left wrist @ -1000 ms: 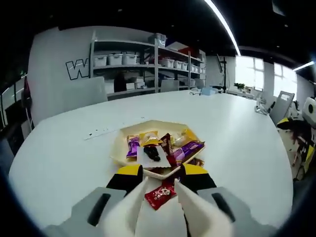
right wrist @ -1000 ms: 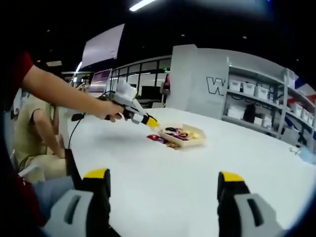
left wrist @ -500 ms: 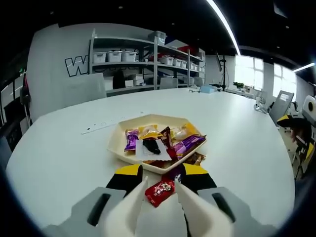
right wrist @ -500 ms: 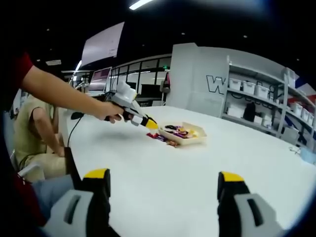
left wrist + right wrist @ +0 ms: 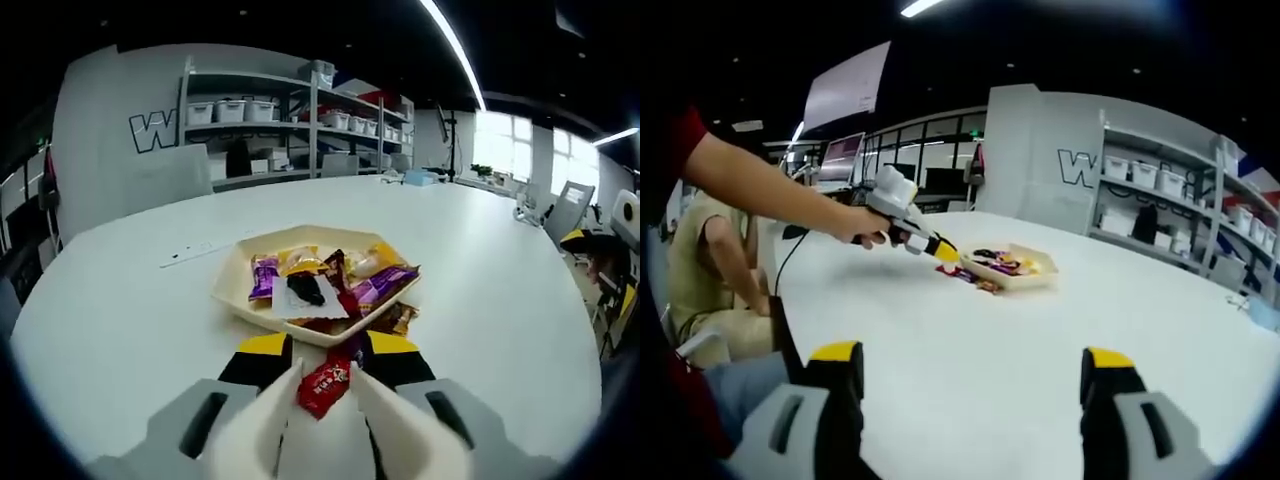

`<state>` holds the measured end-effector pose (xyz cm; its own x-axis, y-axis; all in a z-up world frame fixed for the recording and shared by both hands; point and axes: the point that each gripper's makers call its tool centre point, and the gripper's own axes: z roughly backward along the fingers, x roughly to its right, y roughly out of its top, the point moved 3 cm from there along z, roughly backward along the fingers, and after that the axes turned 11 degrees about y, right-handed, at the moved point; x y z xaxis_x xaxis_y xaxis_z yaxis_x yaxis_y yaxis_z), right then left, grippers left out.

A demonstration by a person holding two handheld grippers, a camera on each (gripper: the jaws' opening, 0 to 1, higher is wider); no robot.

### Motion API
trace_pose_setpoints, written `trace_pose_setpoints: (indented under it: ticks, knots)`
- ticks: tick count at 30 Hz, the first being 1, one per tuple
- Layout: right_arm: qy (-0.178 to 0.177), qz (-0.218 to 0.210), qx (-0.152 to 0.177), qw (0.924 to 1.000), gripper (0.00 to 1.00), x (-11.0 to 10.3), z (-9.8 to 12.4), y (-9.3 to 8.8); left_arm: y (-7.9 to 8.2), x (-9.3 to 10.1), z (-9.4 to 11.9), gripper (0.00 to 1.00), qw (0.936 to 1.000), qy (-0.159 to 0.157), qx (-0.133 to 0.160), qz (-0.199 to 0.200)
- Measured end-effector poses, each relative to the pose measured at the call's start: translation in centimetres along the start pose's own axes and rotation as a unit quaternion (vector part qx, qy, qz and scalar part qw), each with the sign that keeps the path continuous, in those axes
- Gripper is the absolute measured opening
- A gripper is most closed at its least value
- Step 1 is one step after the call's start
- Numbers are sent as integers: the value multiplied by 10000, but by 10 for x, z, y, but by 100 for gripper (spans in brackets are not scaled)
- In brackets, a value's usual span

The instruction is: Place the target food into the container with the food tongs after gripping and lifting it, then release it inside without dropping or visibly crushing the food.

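i've got the left gripper point(image 5: 322, 372) driving the white food tongs point(image 5: 262, 430), and the tong tips are pinched narrow on a red candy packet point(image 5: 325, 384), which sits in the air just short of the near rim of the cream tray point(image 5: 232, 283). from the right gripper view the left gripper point(image 5: 942, 253) hangs over the white table point(image 5: 1060, 340) at the tray's point(image 5: 1025, 282) near-left edge, with a hand point(image 5: 862, 228) wrapped on it. the right gripper point(image 5: 973, 372) is parked well back from all this, jaws spread wide with nothing between them. now the risks, as i judge them: the packet looks held by one edge and hangs tilted, so the slick wrapper could slide out of the tips before it clears the rim, and then it lands on the table beside the loose brown wrapper point(image 5: 396, 319) already lying outside the tray's near right corner. the tray is heaped with sweets, a purple packet point(image 5: 264, 277) on the left, a black candy on white paper point(image 5: 306, 292) in the middle, a purple bar point(image 5: 378, 284) on the right, so letting go too low may shove one over the side, and letting go too near the rim may let mine tumble back out. squeezing harder to be safe could crumple the candy, so i'd rather carry it further in.
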<state>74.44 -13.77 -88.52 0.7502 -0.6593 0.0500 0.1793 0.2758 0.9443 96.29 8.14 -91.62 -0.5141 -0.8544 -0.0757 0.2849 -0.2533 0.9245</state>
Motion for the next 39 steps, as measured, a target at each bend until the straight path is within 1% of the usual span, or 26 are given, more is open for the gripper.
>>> trace_pose_setpoints:
  ticks: [4,8,9,15,17,18,19,20,23,26,28,30,32,39]
  knots:
    - [7,-1,-11,10000,88,-1,0,-1,-2,1,-1,22,9991,-7,-115,415]
    - [13,-1,-2,10000,88,-2,1,-1,-3,0,0,20,9991,17,-101,403]
    - [15,-6,4,10000,88,-2,1,0,-3,0,0,20,9985,33,-145,520]
    - [-2,-3,34,10000,88,-2,3,0,-2,0,4,20,9977,81,-191,646]
    - [0,4,-6,10000,88,-2,2,-1,-1,3,5,20,9983,46,-200,543]
    - [-1,18,-21,10000,88,-2,2,-2,0,5,7,20,9989,54,-191,430]
    - [-1,18,-17,10000,88,-2,2,-1,0,5,8,21,9989,52,-182,422]
    - [7,3,-9,10000,88,-2,2,-1,2,7,10,21,9986,0,-185,504]
    - [10,6,-1,10000,88,-2,2,-1,5,8,16,21,9988,4,-147,465]
    - [17,24,-2,10000,88,-4,1,0,7,13,25,21,9985,-71,-213,495]
    - [28,32,-4,10000,88,-5,1,0,10,14,29,21,9993,-70,-160,324]
    - [43,39,-1,10000,88,-6,0,0,15,16,32,21,9991,-105,-146,389]
    - [62,47,-18,10000,88,-7,-1,0,22,17,33,21,9992,-97,-67,392]
    - [45,17,-2,10000,88,-6,2,-2,40,20,27,22,9990,-68,81,435]
